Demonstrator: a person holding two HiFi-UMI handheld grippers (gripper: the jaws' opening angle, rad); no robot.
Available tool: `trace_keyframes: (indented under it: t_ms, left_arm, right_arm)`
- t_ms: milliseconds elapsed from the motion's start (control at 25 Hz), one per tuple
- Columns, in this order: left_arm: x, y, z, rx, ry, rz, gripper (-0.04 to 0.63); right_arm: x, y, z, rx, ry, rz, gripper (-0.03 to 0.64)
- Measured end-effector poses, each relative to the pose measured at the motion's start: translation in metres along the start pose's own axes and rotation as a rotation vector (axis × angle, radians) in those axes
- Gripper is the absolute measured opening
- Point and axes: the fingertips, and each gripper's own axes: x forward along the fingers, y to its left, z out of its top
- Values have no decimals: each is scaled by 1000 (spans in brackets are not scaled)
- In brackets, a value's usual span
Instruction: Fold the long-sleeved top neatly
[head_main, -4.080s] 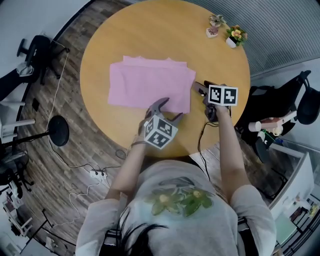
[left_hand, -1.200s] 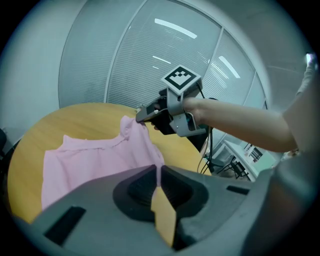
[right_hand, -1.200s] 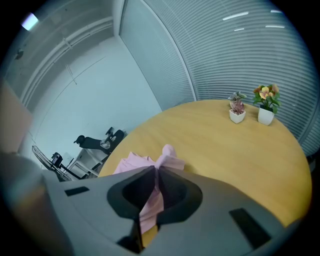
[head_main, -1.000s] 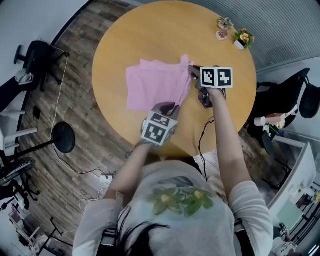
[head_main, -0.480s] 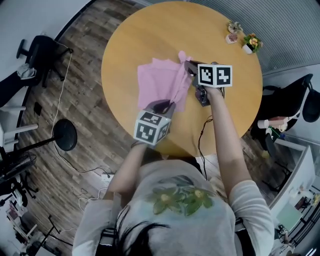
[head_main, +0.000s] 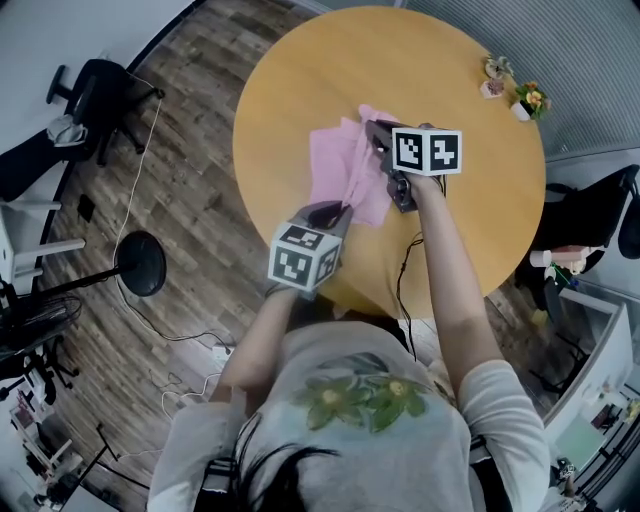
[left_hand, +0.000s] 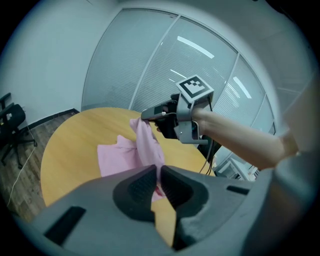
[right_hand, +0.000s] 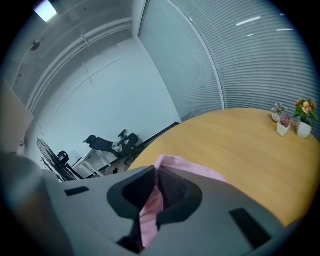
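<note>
A pink long-sleeved top (head_main: 338, 165) lies partly folded on the round wooden table (head_main: 440, 60). My left gripper (head_main: 338, 211) is shut on its near right edge, just above the table. My right gripper (head_main: 372, 128) is shut on the far right edge, which is lifted into a peak. In the left gripper view the pink cloth (left_hand: 117, 155) runs between the shut jaws of my left gripper (left_hand: 156, 175) and hangs from the right gripper (left_hand: 147, 116) beyond. In the right gripper view a pink fold (right_hand: 187, 167) sticks out of my right gripper (right_hand: 156, 190).
Two small flower pots (head_main: 520, 98) stand at the table's far right edge. A black office chair (head_main: 95, 80) and a round-based stand (head_main: 142, 262) are on the wooden floor to the left. Another chair (head_main: 620, 210) is to the right.
Both grippers have carried the top's right edge leftward over the rest of the cloth, so the pink shape is now narrower. The head view has shifted too.
</note>
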Motion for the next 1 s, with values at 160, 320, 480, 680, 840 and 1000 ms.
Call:
trace_keyframes:
  t_ms: [160, 320, 480, 680, 840, 1000]
  left_arm:
    - [-3, 22, -16, -67, 22, 3, 31]
    - [-2, 40, -36, -135, 55, 9, 32]
    - [1, 60, -55, -164, 93, 34, 32]
    - [13, 88, -84, -213, 177, 80, 32]
    - [26, 99, -100, -226, 230, 90, 32]
    - [37, 107, -115, -189, 293, 108, 32]
  right_arm:
    - [28, 15, -10, -14, 44, 10, 38]
    - [61, 26, -30, -30, 124, 19, 38]
    - [93, 34, -50, -58, 200, 6, 38]
    - [125, 37, -71, -84, 273, -14, 38]
    - [143, 34, -86, -81, 312, -37, 38]
    - [155, 26, -108, -107, 380, -84, 38]
